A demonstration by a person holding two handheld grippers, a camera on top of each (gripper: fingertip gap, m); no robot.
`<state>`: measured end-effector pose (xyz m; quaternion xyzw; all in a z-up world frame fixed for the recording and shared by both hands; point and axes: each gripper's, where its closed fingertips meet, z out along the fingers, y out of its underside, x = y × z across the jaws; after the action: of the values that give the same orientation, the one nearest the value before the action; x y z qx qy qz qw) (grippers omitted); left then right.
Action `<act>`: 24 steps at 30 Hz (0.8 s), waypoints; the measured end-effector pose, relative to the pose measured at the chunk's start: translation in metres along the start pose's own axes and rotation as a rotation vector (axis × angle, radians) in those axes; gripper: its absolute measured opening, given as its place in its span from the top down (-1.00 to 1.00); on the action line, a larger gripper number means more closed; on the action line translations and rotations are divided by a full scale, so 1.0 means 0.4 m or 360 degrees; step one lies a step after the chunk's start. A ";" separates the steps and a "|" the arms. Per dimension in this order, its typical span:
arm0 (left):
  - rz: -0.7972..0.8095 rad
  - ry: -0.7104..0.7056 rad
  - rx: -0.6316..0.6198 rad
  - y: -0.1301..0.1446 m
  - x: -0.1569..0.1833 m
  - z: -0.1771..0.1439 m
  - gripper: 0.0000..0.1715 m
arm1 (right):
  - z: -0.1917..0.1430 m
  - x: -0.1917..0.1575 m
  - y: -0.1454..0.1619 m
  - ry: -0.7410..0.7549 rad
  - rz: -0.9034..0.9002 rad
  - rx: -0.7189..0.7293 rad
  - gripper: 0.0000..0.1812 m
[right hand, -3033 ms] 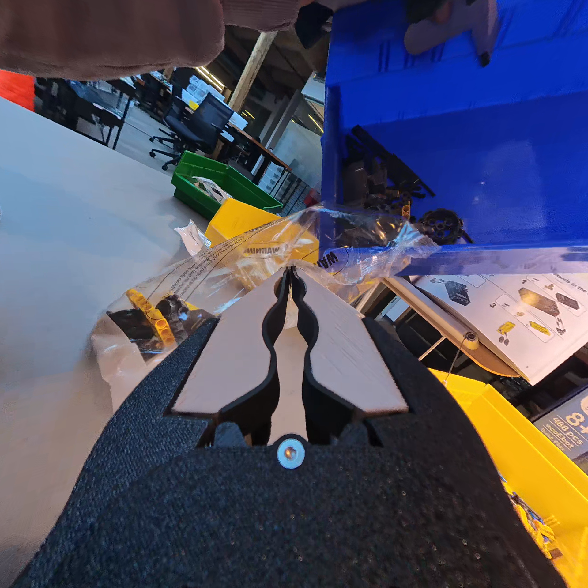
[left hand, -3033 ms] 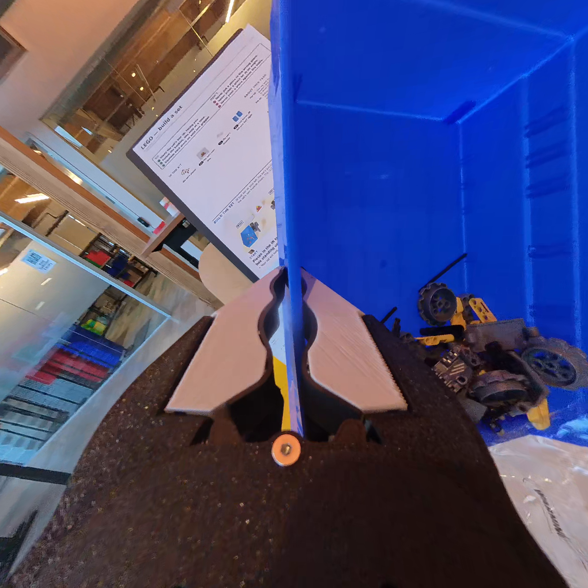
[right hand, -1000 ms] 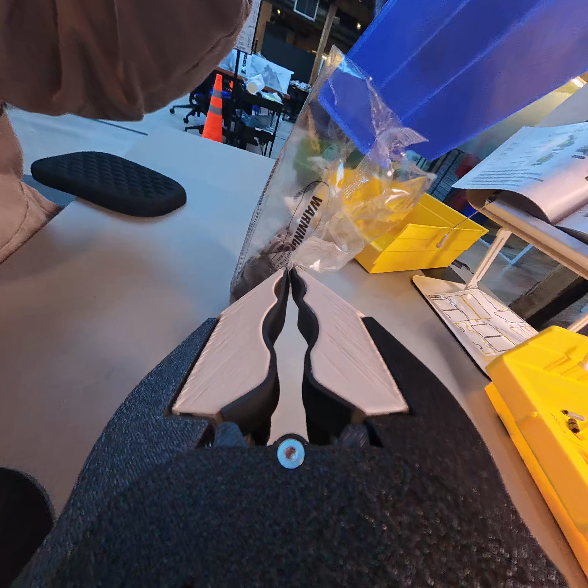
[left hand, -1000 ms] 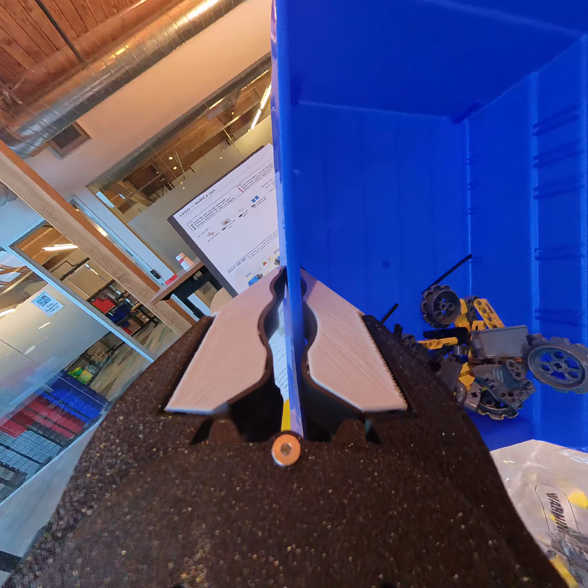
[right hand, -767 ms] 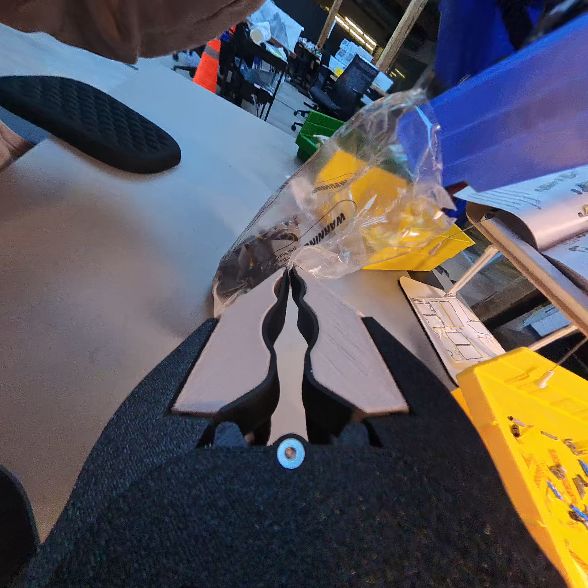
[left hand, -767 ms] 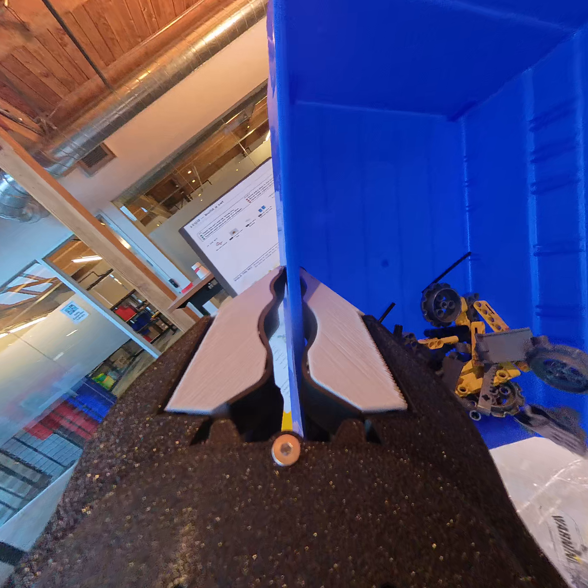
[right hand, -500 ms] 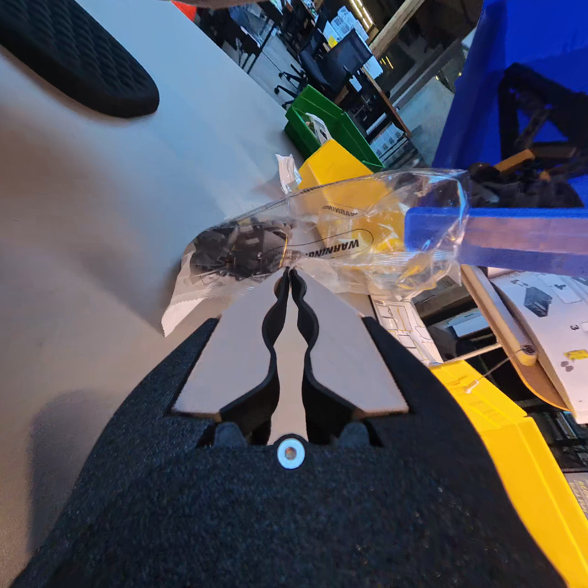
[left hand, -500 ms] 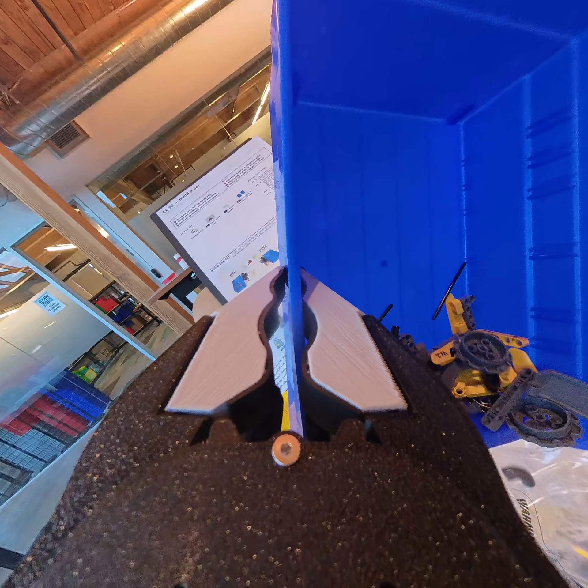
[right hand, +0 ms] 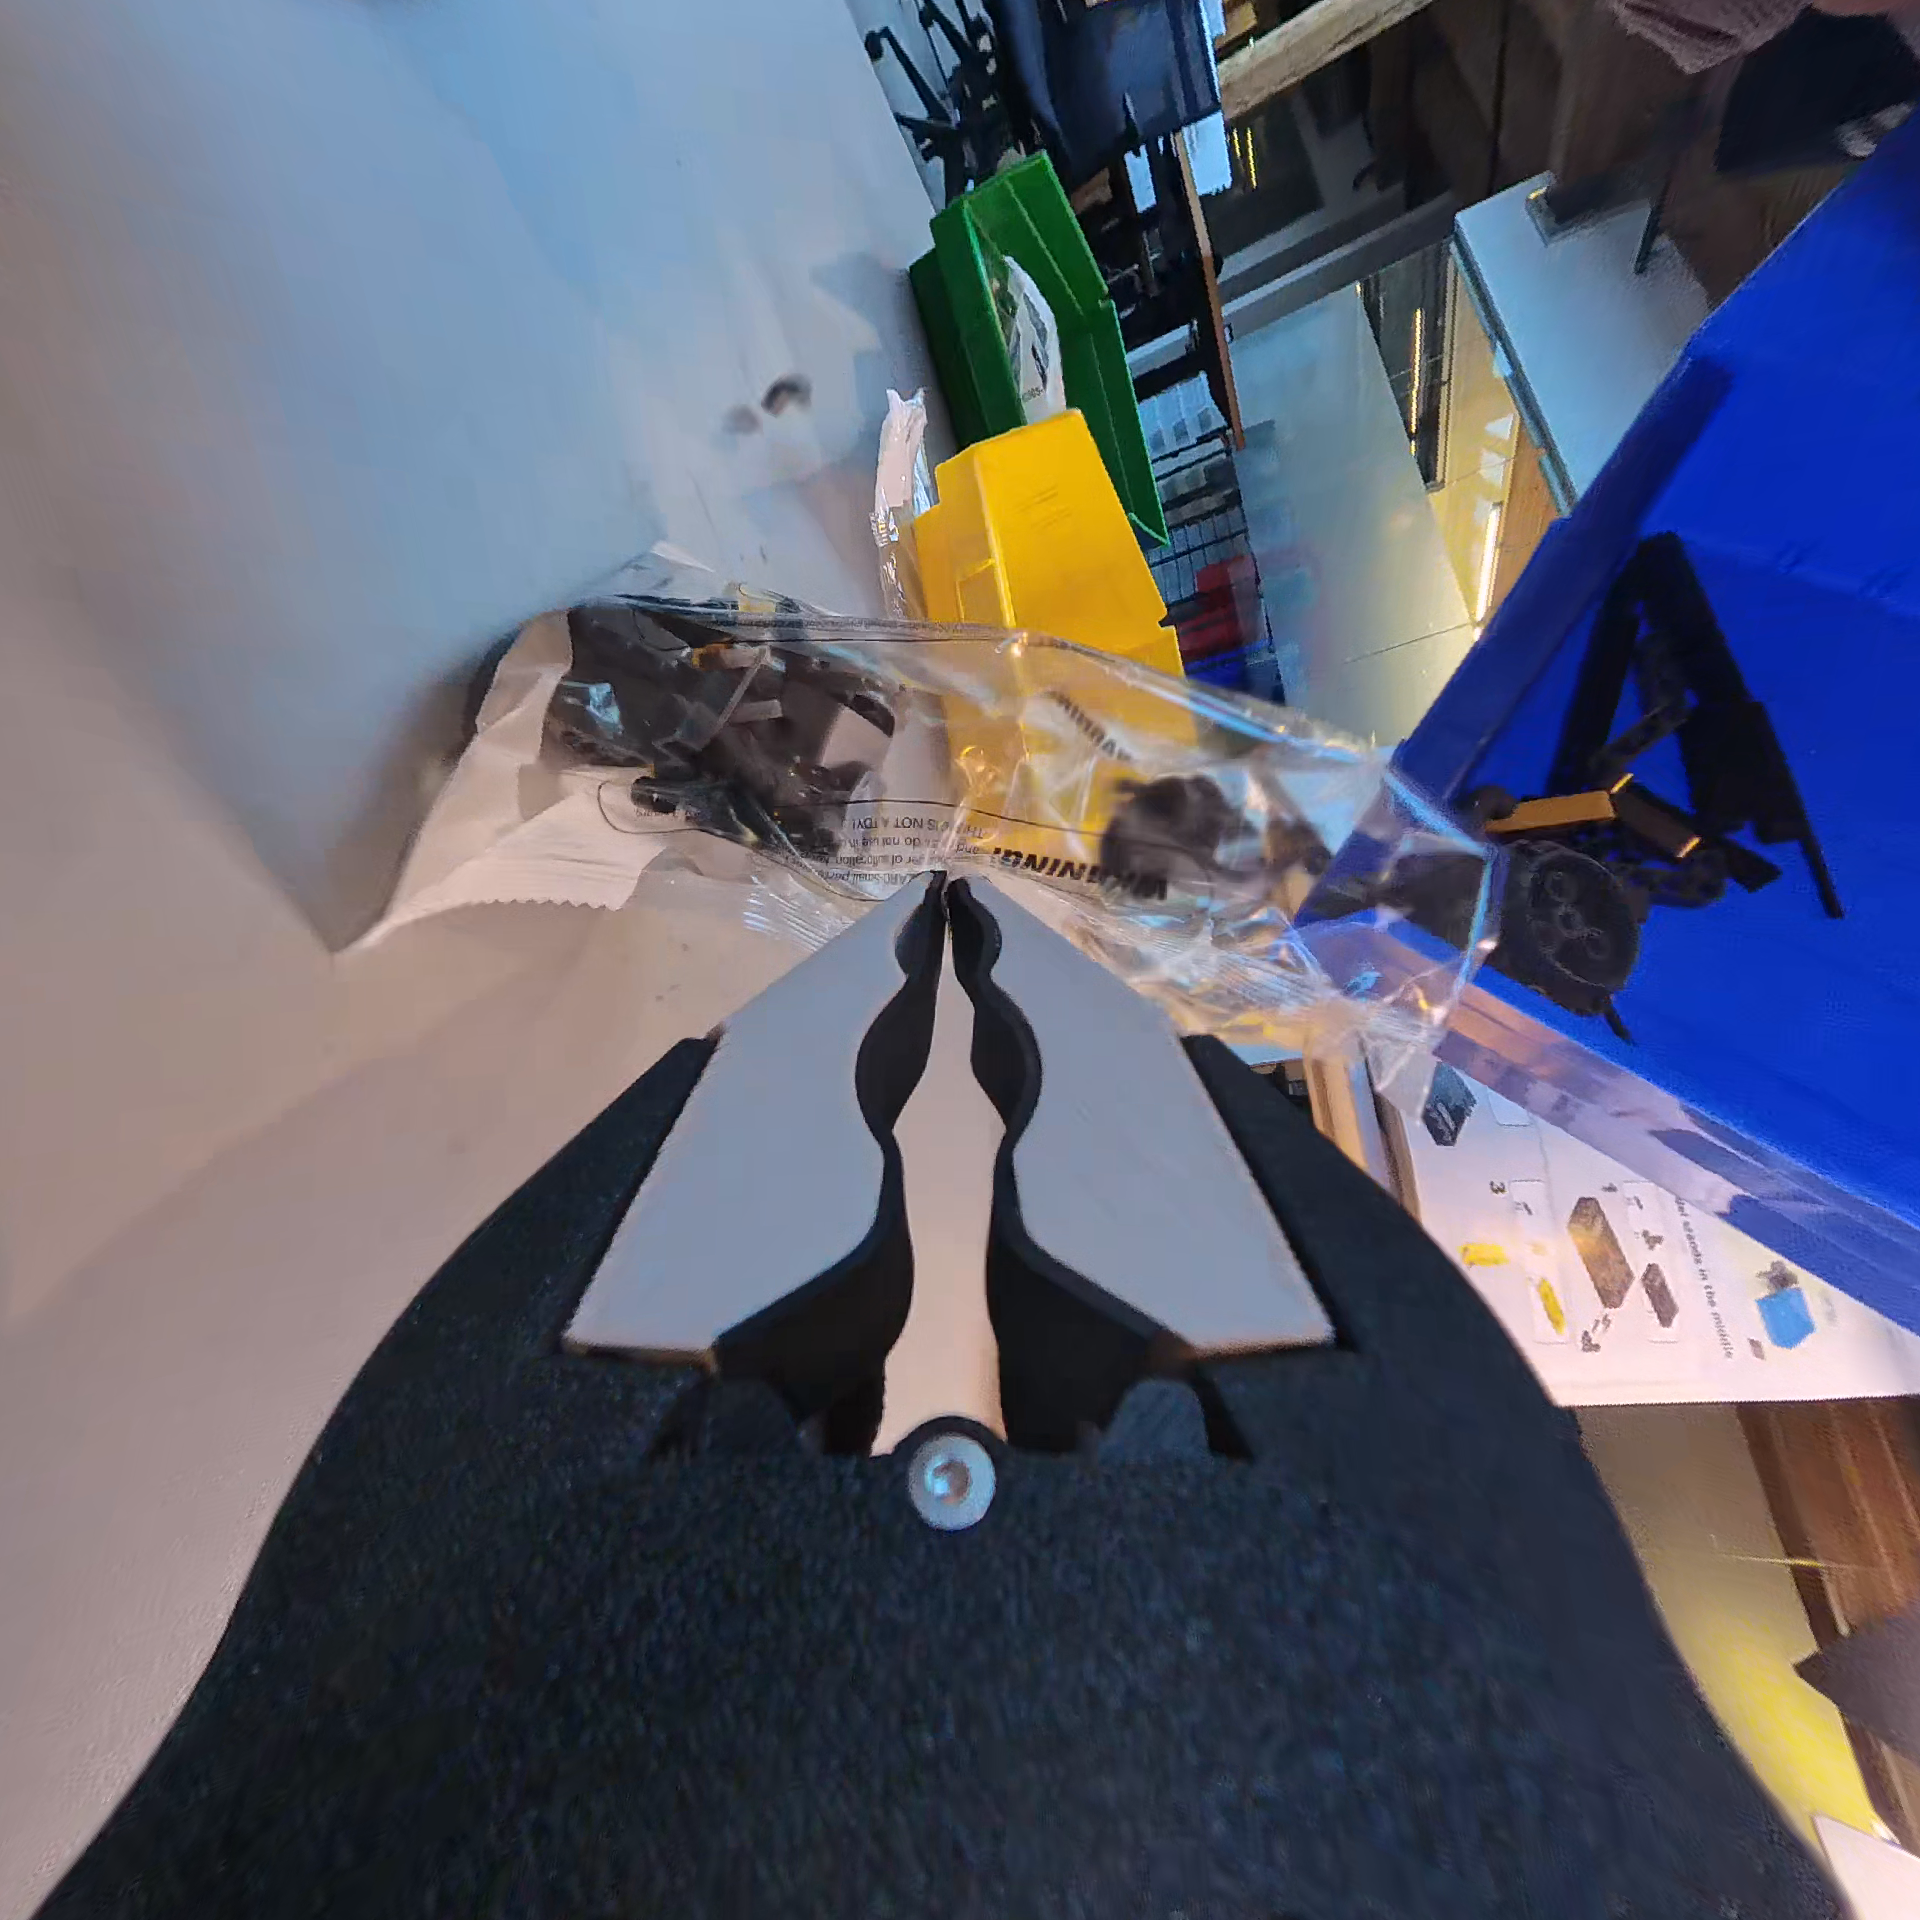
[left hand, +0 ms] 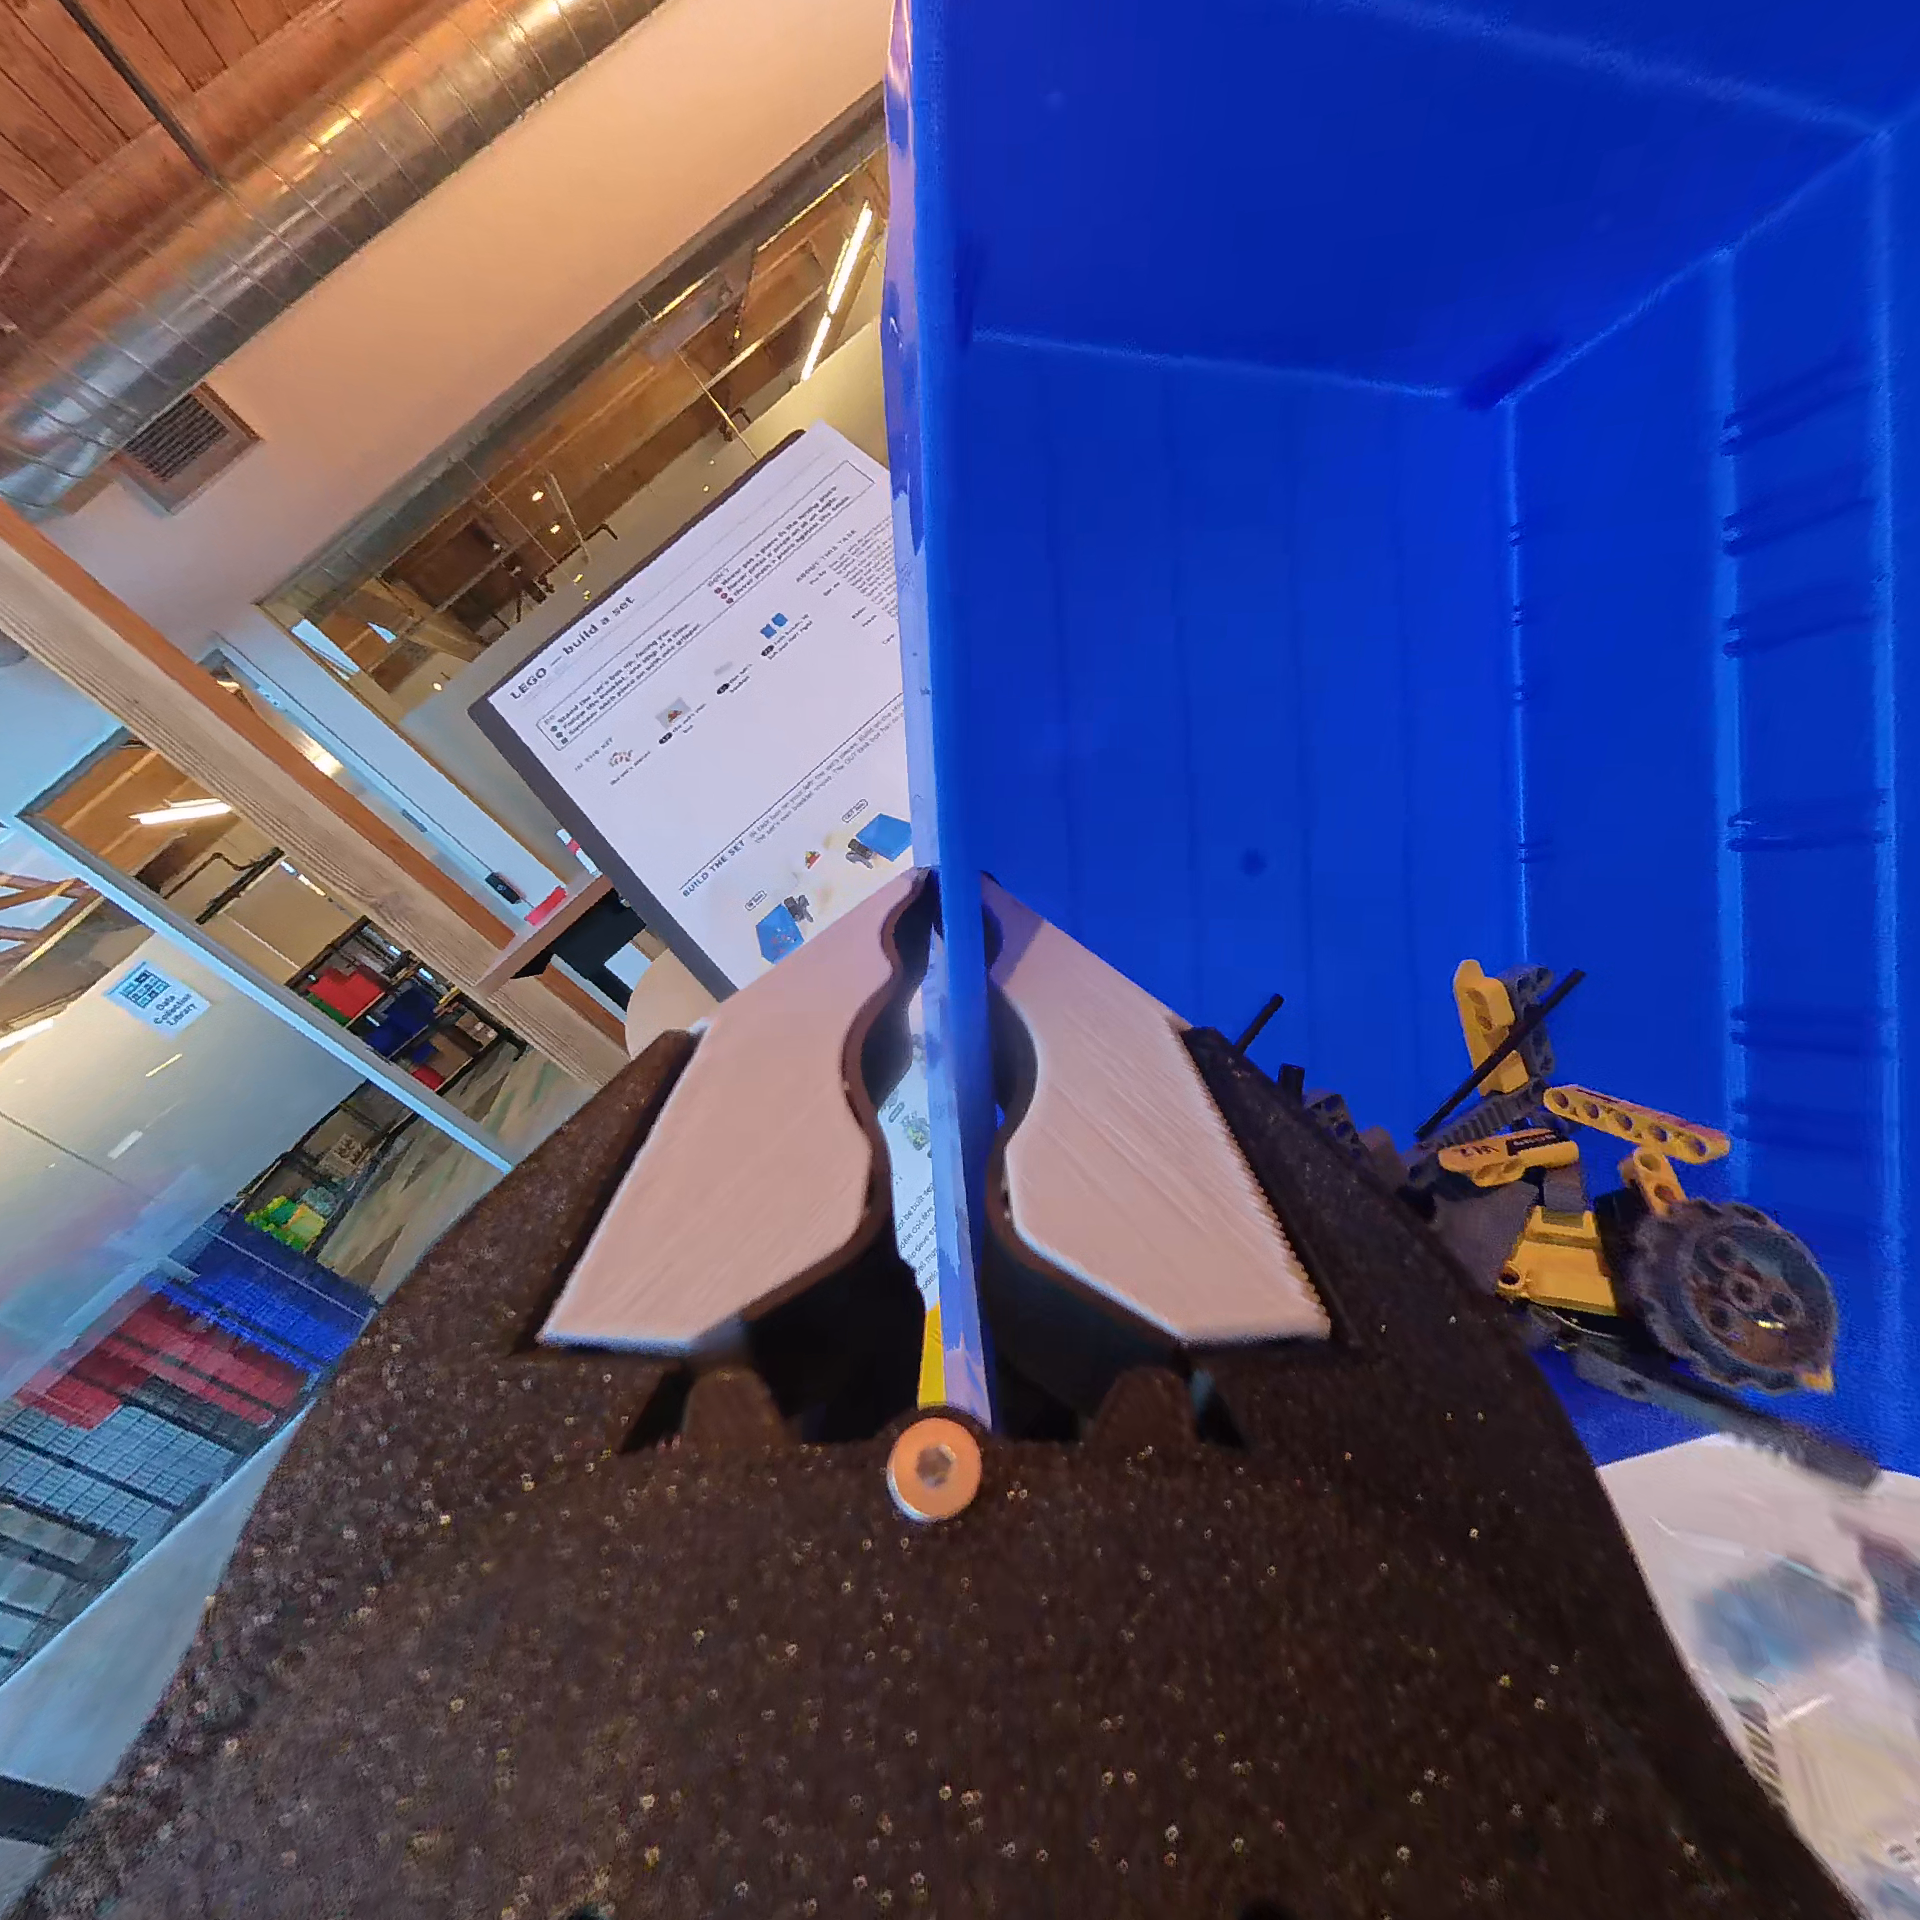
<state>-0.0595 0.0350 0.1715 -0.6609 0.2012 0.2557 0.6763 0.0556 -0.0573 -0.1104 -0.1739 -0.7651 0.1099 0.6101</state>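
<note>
My left gripper is shut on the side wall of a blue plastic bin and holds it tipped. Yellow and black toy building parts with spoked wheels lie in its low corner. My right gripper is shut on the edge of a clear plastic bag whose open mouth wraps over the blue bin's rim. Dark parts sit at the bag's far end, and one dark part is midway inside. The bag also shows blurred in the left wrist view.
A grey table lies under the bag. A yellow bin and a green bin stand behind it. A printed instruction sheet lies under the blue bin. A large display board stands beyond the bin's wall. The left gripper's tips are roughly 30 cm from the right gripper's.
The blue bin has tipped further and its parts have slid and tumbled toward the open rim. The bag has swung from hanging upright to lying stretched toward the bin, with parts now inside it.
</note>
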 end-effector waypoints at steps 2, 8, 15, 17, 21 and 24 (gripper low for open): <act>0.0013 0.0013 0.0012 -0.005 0.005 -0.007 1.00 | 0.005 0.002 0.001 0.0008 0.0002 -0.0002 1.00; -0.0013 -0.0006 0.0026 -0.003 -0.003 -0.029 0.99 | 0.012 0.001 0.002 0.0005 0.0032 0.0005 1.00; -0.0085 -0.0055 0.0092 0.007 0.026 -0.034 0.99 | 0.009 -0.003 0.016 0.0008 0.0040 -0.0015 1.00; -0.0061 -0.0071 0.0101 0.004 0.031 -0.033 0.99 | 0.008 -0.003 0.018 0.0012 0.0039 -0.0026 1.00; -0.0044 -0.0091 0.0119 -0.004 0.036 -0.030 1.00 | 0.006 -0.001 0.021 0.0022 0.0054 -0.0037 1.00; -0.0074 -0.0072 0.0118 0.003 0.041 -0.026 0.99 | 0.005 -0.002 0.023 0.0026 0.0054 -0.0042 1.00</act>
<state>-0.0465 0.0261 0.1600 -0.6340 0.1799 0.2472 0.7104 0.0548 -0.0490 -0.1151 -0.1957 -0.7585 0.1087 0.6120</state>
